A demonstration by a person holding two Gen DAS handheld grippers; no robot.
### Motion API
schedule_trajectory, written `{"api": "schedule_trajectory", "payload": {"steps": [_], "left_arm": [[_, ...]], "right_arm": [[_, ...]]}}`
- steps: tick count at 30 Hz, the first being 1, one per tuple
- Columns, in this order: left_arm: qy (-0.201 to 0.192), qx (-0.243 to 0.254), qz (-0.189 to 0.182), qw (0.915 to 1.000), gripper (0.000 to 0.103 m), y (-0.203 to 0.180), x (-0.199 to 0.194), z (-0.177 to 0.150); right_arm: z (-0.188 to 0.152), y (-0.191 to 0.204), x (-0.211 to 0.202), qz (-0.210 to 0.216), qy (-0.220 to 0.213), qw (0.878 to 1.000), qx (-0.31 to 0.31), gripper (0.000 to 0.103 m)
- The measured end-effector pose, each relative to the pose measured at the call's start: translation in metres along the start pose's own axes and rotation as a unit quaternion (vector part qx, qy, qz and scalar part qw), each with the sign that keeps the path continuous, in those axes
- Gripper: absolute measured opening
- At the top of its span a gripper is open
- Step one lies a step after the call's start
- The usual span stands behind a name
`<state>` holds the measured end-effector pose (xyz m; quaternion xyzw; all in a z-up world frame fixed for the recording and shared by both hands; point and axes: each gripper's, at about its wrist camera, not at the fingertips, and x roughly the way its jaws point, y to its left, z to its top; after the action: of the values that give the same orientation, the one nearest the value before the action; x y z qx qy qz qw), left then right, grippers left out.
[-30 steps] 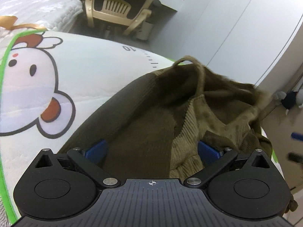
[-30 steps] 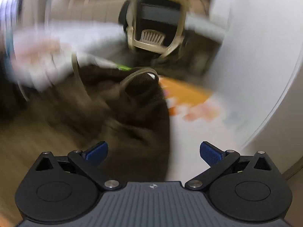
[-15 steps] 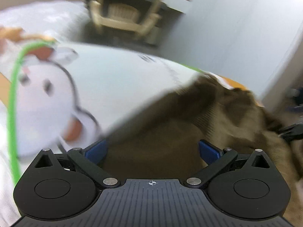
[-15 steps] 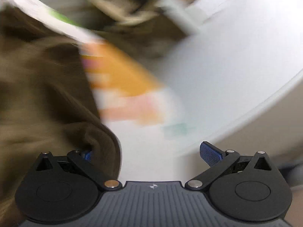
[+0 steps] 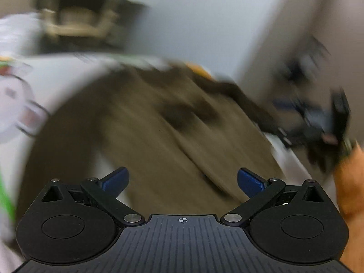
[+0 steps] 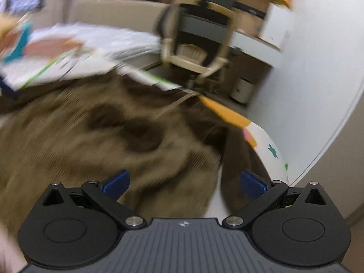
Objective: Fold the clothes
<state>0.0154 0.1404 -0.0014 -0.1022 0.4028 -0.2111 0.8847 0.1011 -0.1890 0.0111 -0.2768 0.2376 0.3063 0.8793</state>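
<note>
Both views are smeared by motion, so fine detail is lost. In the left wrist view the left tool (image 5: pixel 183 182) sits at the bottom of the frame with its blue fingertips (image 5: pixel 115 179) spread wide and nothing between them. Beyond them the brown corduroy garment (image 5: pixel 159 132) fills the centre of the frame, lying on a white printed mat (image 5: pixel 75 72) with a cartoon figure at the left edge. At the right of that frame the other tool appears as a dark blur, with an orange sleeve (image 5: pixel 350 182) at the lower right edge.

In the right wrist view the right tool (image 6: pixel 184 183) is likewise spread apart and empty. The garment (image 6: pixel 91 141) spreads across the left and centre of the frame, with a darker fold (image 6: pixel 236 159) hanging toward the right fingertip; whether it touches the fingertip cannot be told. An orange patch of the mat (image 6: pixel 225 111) shows at centre right. A beige chair (image 6: pixel 193 56) stands in the upper centre, beside a pale wall (image 6: pixel 318 56) on the right.
</note>
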Motion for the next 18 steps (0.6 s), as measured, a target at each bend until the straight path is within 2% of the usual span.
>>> {"api": "schedule_trajectory", "payload": {"steps": [2, 5, 7, 9, 12, 15, 16, 18], "left_arm": [[0.044, 0.036, -0.022, 0.9981, 0.103, -0.032, 0.013, -0.021], [0.082, 0.119, 0.031, 0.9891, 0.103, -0.065, 0.026, -0.049], [0.082, 0.142, 0.073, 0.9838, 0.103, -0.074, 0.032, -0.06], [0.08, 0.128, 0.097, 0.9837, 0.103, -0.07, 0.033, -0.057], [0.073, 0.121, 0.164, 0.9763, 0.103, -0.058, 0.036, -0.054], [0.05, 0.092, 0.251, 0.9623, 0.103, -0.031, 0.027, -0.049], [0.04, 0.078, 0.277, 0.9569, 0.103, -0.021, 0.021, -0.047], [0.013, 0.047, 0.333, 0.9418, 0.103, 0.002, 0.004, -0.044]], "right_arm": [[-0.019, 0.032, -0.034, 0.002, -0.004, 0.999, -0.049, 0.103], [-0.039, 0.064, -0.051, -0.002, 0.005, 0.997, -0.076, 0.103], [-0.046, 0.08, -0.041, -0.016, 0.01, 0.997, -0.072, 0.103], [-0.048, 0.095, -0.026, -0.037, 0.003, 0.997, -0.064, 0.103], [-0.025, 0.101, -0.01, -0.125, -0.048, 0.99, -0.035, 0.103], [-0.005, 0.088, -0.019, -0.199, -0.113, 0.973, 0.03, 0.103], [-0.004, 0.088, -0.023, -0.213, -0.12, 0.969, 0.032, 0.103], [-0.009, 0.093, -0.016, -0.216, -0.096, 0.972, -0.006, 0.103]]}}
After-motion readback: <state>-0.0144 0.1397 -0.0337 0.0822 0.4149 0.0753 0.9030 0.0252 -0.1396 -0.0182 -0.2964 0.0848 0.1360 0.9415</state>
